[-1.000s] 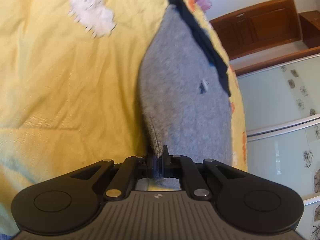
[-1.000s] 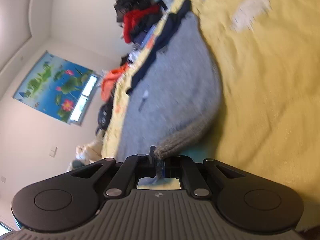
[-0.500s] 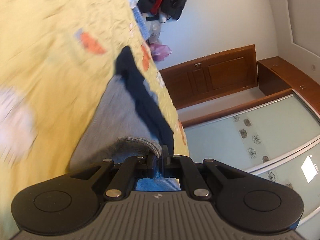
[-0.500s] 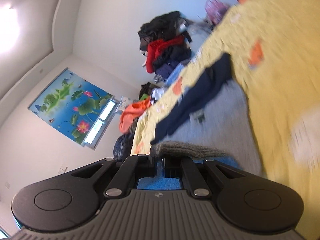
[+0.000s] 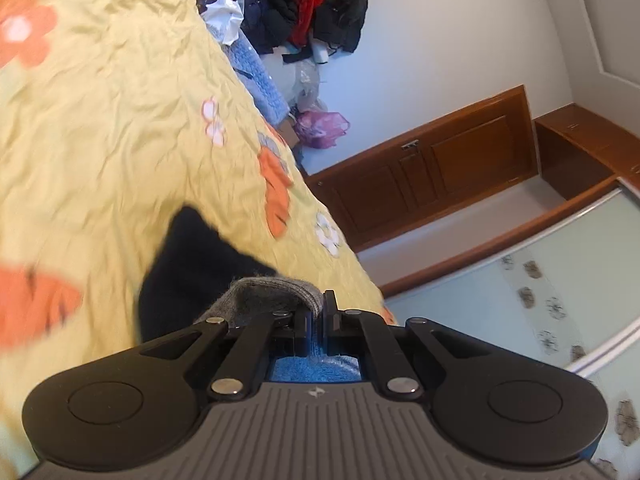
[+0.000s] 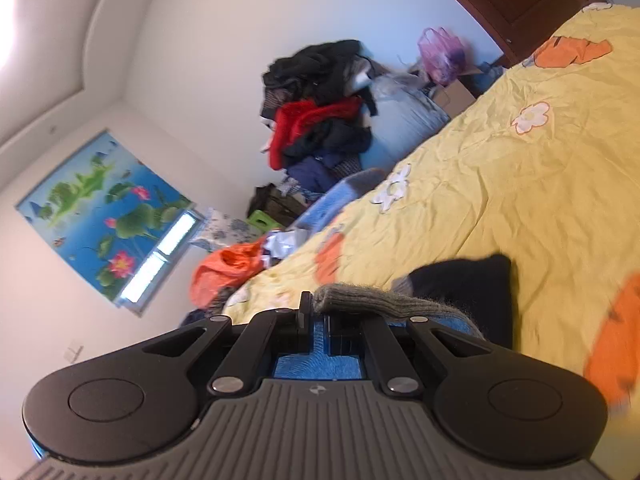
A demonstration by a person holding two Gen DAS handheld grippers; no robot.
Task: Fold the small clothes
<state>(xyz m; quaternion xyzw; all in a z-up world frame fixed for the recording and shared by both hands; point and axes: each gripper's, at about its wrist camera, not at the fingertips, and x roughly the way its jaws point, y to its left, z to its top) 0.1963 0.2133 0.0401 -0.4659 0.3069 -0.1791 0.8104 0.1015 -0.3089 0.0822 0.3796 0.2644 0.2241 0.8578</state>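
- Your left hand-held gripper (image 5: 317, 312) is clamping narrow on one corner of the grey knit garment (image 5: 276, 292); the ribbed hem is bunching up just ahead of the jaws.
- Your right hand-held gripper (image 6: 316, 312) is pinching the other hem corner in the same tight way, with the hem (image 6: 384, 302) running off to its right.
- Between the two grips the hem is lying crosswise, so the garment's long axis is running away from you toward its dark navy end (image 5: 192, 264), which is resting on the yellow flowered bedspread (image 5: 112, 128).
- That dark end is sitting straight ahead of both tools and close under them, neither hand clearly nearer; the fold looks nearly carried over.
- For the coming move, you are probably aiming to lay the grey hem onto the navy edge, keeping both corners level.
- Beyond the bed, a heap of clothes (image 6: 320, 112) is piling against the wall, well apart.
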